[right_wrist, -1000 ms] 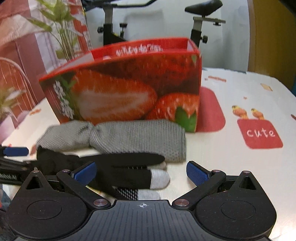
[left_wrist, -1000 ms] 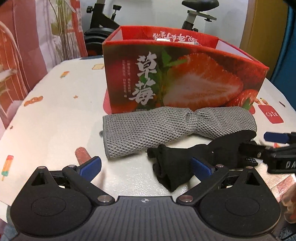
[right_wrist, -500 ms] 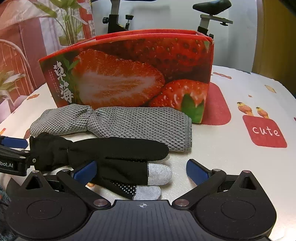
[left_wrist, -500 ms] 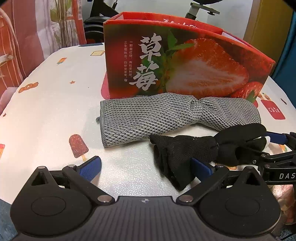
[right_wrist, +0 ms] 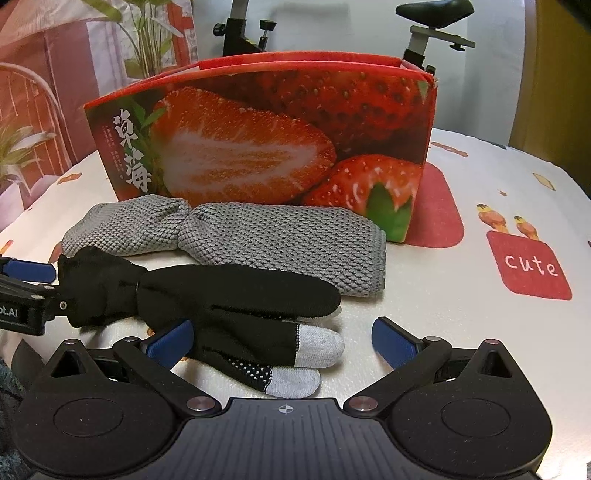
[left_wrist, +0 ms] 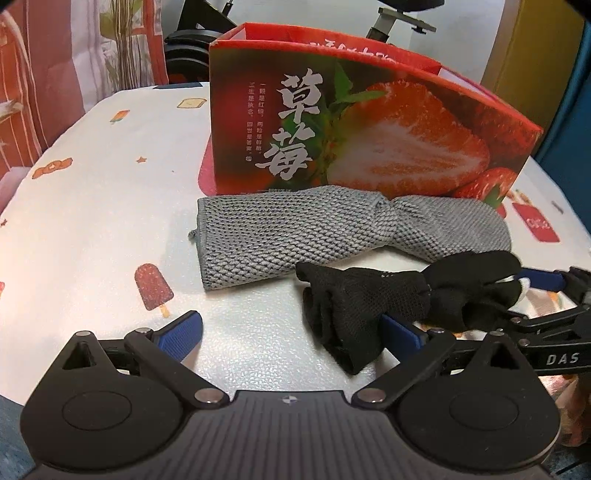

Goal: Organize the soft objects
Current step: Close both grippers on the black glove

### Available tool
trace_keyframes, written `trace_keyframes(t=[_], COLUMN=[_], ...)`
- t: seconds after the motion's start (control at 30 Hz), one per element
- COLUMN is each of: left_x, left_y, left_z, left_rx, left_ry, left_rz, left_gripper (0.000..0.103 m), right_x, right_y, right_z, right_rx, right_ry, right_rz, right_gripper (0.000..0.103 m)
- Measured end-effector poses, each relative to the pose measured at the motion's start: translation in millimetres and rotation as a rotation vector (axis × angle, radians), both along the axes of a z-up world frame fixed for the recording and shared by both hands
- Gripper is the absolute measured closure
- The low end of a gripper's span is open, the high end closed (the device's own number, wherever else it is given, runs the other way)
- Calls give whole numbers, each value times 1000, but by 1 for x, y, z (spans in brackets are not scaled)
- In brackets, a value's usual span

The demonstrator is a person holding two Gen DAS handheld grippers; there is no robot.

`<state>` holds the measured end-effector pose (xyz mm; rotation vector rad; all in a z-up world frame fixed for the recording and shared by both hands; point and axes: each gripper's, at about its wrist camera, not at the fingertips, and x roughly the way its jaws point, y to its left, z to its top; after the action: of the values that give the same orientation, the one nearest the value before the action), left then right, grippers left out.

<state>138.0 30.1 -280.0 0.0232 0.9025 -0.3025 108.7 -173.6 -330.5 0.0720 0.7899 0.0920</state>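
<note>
both hand-held grippers are spread wide and grasp nothing: the left hand-held gripper (left_wrist: pixel 291 330) has its right blue pad tucked against the cuff end of the black glove (right_wrist: pixel 221 299), its left pad over bare tabletop (left_wrist: pixel 92 229), while the right hand-held gripper (right_wrist: pixel 284 338) straddles the finger end of that glove, its left blue pad lying on or against the black fabric and its right pad clear of it. the black glove lies flat near the front edge of the tabletop, stretched crosswise between the two tools, bunched at the cuff, with two grey fingertips (right_wrist: pixel 317 347) and a patch of white grip dots showing in the right wrist view. just behind it, touching or nearly touching along its far side, lies a grey knitted cloth (left_wrist: pixel 295 236), rolled lengthwise and pinched in at one spot, parallel to the glove. the cloth sits right against the foot of a red strawberry-printed box (left_wrist: pixel 369 140), open at the top, which stands toward the middle of the tabletop. the tabletop wears a white cover printed with ice lollies, small birds and a red patch reading "cute" (right_wrist: pixel 530 264). beyond the far edge stand an exercise bike (right_wrist: pixel 432 22), a potted plant (right_wrist: pixel 147 33) and red-striped curtains (left_wrist: pixel 33 92).
</note>
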Motion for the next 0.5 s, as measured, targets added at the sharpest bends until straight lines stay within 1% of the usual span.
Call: trace_keyframes(t=[0.03, 0.1, 0.13, 0.33, 0.43, 0.47, 0.5], left_x=[0, 0, 0, -3, -1, -1, -1], left_y=[1, 2, 2, -1, -6, -6, -6], left_z=[1, 3, 4, 11, 8, 6, 4], left_rx=[-11, -38, -54, -156, -174, -181, -189], left_ry=[0, -2, -2, -33, -13, -2, 8], left_rz=[1, -4, -7, -75, -98, -100, -98], left_gripper=[5, 13, 15, 19, 31, 37, 40], right_x=[0, -1, -1, -5, -6, -7, -7], right_y=[0, 1, 1, 0, 1, 1, 1], right_z=[0, 0, 0, 3, 5, 6, 6], right_rx=[1, 3, 6, 33, 47, 50, 52], right_ry=[1, 1, 1, -8, -9, -10, -12], right_rz=[0, -1, -1, 6, 20, 25, 28], right_gripper=[0, 1, 2, 17, 24, 25, 26])
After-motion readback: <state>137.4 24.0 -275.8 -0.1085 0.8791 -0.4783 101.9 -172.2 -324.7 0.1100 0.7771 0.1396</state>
